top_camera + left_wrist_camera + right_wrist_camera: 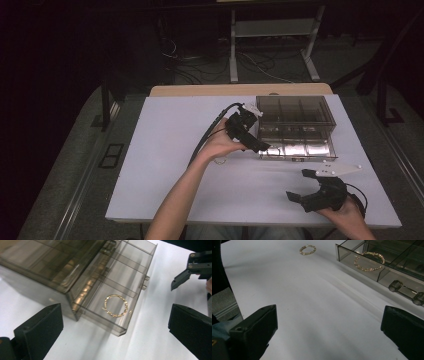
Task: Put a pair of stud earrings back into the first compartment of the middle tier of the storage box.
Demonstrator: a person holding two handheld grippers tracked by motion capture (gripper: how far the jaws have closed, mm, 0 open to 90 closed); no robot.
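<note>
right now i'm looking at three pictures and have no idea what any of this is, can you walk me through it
A person sits at a white table and holds a hand tool with two black jaws in each hand. There is no robot arm.

The high view looks down from above the person. The other two pictures come from small cameras riding on the tools, looking out between their own jaws.

On the table stands a smoky clear box with an open drawer. A gold bracelet lies in the drawer's end compartment. A second gold bracelet lies on the bare table beside the box.

The left gripper, up by the drawer, is open with nothing between its jaws. The right gripper, near the table's front edge, is also open and holds nothing.
</note>
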